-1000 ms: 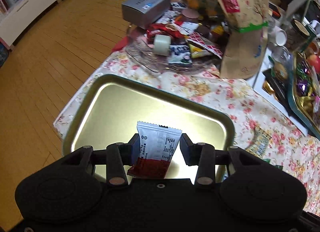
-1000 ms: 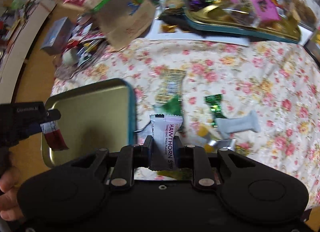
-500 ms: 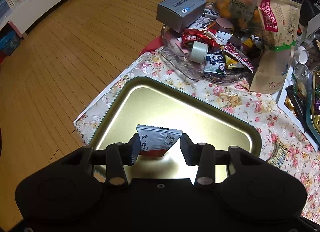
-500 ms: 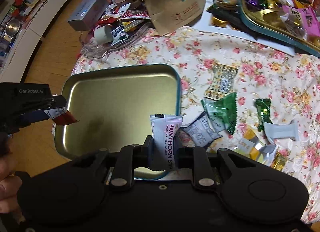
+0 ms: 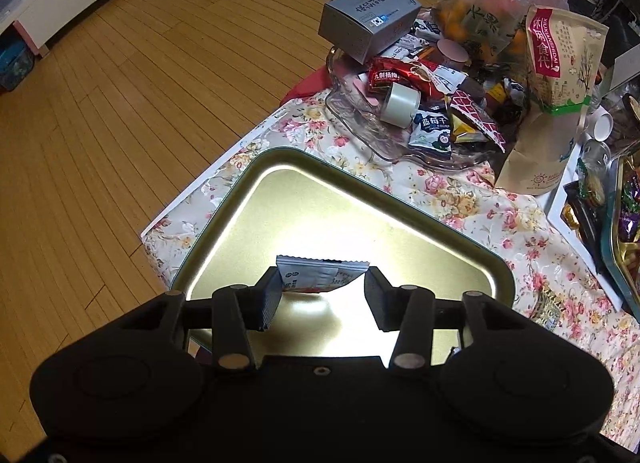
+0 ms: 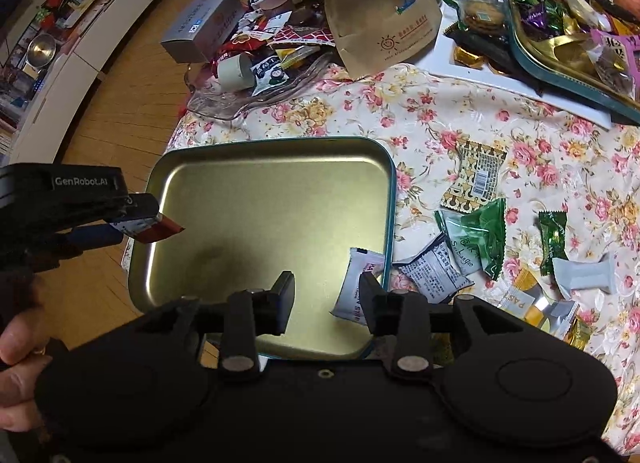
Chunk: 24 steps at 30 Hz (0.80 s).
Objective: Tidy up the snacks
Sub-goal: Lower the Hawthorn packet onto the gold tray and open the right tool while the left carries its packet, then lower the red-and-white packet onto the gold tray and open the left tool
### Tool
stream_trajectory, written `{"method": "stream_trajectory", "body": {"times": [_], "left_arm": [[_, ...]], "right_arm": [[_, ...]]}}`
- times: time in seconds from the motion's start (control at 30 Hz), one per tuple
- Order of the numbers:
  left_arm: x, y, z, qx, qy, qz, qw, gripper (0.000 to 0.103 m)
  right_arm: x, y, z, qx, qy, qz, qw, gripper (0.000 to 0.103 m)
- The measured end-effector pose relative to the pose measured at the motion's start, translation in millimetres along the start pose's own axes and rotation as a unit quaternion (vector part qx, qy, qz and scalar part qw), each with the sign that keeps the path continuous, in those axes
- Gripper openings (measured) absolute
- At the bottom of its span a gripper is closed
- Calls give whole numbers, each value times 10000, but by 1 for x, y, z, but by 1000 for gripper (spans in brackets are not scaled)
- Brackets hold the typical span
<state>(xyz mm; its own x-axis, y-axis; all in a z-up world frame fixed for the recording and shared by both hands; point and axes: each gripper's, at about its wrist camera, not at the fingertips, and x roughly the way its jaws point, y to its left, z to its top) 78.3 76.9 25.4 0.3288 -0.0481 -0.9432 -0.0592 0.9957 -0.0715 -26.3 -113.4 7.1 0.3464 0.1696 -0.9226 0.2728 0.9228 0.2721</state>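
A gold tray with a teal rim point(image 5: 360, 199) point(image 6: 260, 191) sits on the floral cloth near the table's corner. My left gripper point(image 5: 322, 295) point(image 6: 132, 219) hangs over its left part. Its jaws are opening, with a red and white snack packet point(image 5: 320, 275) point(image 6: 154, 229) still spanning both pads, clear of the tray floor. My right gripper point(image 6: 326, 295) is over the tray's near right corner and its jaws are opening. The white hawthorn packet point(image 6: 356, 287) has left the pads and leans by the right finger at the tray's right rim.
Loose snack packets point(image 6: 472, 239) lie on the cloth right of the tray. A glass dish of snacks point(image 5: 404, 119), a grey box point(image 5: 368, 19) and a brown paper bag point(image 5: 552, 103) stand behind. A teal tray of sweets point(image 6: 568, 23) is far right. The table edge and wooden floor point(image 5: 120, 103) are left.
The right jaws have spread and the hawthorn packet dropped out toward the tray's right rim. The left packet has swung from hanging to nearly flat. Both grippers have moved over the tray.
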Motion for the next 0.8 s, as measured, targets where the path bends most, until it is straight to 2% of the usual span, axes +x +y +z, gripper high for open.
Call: {"method": "stream_trajectory", "body": {"times": [0.13, 0.3, 0.67, 0.73, 0.8], "left_arm": [[-3, 0, 0, 42, -34, -123, 9999, 55], [-8, 0, -1, -30, -224, 19, 9997, 55], [-11, -1, -1, -23, -295, -120, 9995, 55], [-3, -2, -1, 24, -179, -2, 9998, 56], [6, -1, -2, -4, 87, -106, 9999, 53]], "right_arm": [[1, -3, -1, 51, 20, -44, 10000, 39], [0, -7, -1, 123, 74, 5, 9999, 39], [-1, -4, -1, 63, 77, 61, 9999, 39], [0, -5, -1, 68, 84, 48, 9999, 39], [1, -5, -1, 77, 109, 41, 9999, 39]]}}
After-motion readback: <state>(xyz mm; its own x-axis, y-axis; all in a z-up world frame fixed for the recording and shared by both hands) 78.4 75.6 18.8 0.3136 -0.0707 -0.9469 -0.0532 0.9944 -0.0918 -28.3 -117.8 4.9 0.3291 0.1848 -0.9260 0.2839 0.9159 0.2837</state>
